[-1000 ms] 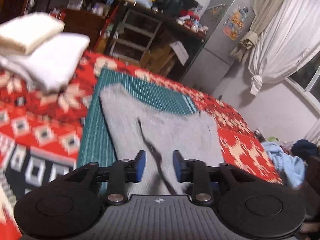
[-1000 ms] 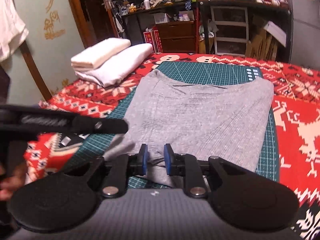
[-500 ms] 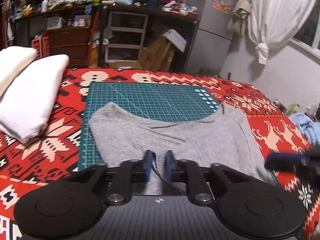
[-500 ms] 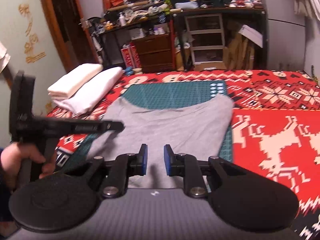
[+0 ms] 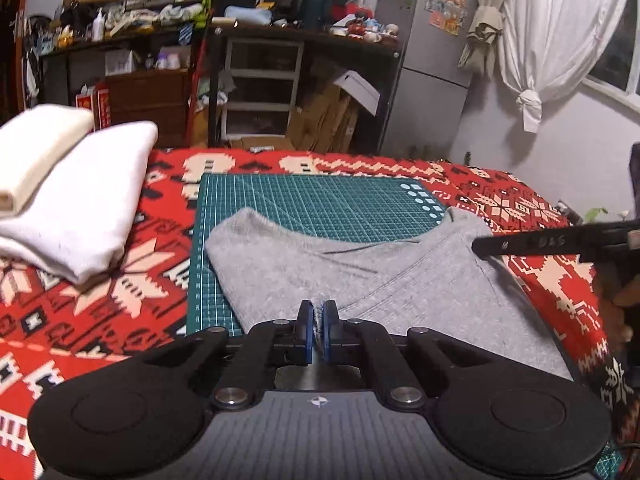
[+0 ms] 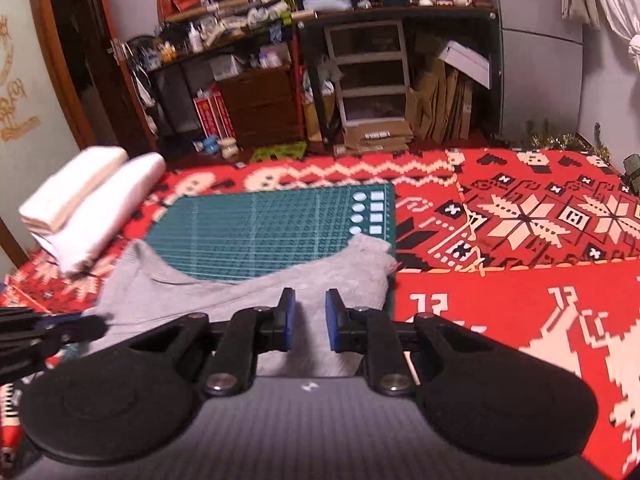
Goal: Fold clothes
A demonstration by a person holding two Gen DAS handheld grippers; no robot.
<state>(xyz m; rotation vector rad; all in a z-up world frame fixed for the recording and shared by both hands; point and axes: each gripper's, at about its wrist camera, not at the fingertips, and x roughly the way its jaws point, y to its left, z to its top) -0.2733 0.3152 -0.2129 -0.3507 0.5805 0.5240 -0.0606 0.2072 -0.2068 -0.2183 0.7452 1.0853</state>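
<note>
A grey garment (image 5: 400,280) lies spread on a green cutting mat (image 5: 320,200), its near part over the mat's front edge. My left gripper (image 5: 319,320) is shut on a small raised pinch of the grey cloth near the garment's front middle. In the right wrist view the garment (image 6: 240,296) reaches to the mat's (image 6: 272,232) right edge. My right gripper (image 6: 307,320) hovers over the cloth's right part. Its jaws are closing, a narrow gap still stands between the pads, and nothing is pinched between them.
Two folded white clothes (image 5: 80,208) are stacked at the left on the red patterned blanket (image 5: 100,300). A hand (image 5: 616,308) holds the other gripper at the right edge. Beyond the bed are cluttered shelves, drawers, cardboard and a fridge (image 5: 432,64).
My left jaws have closed onto a fold of the grey cloth. The right gripper has slid to the right, from the garment's front middle to near its right edge.
</note>
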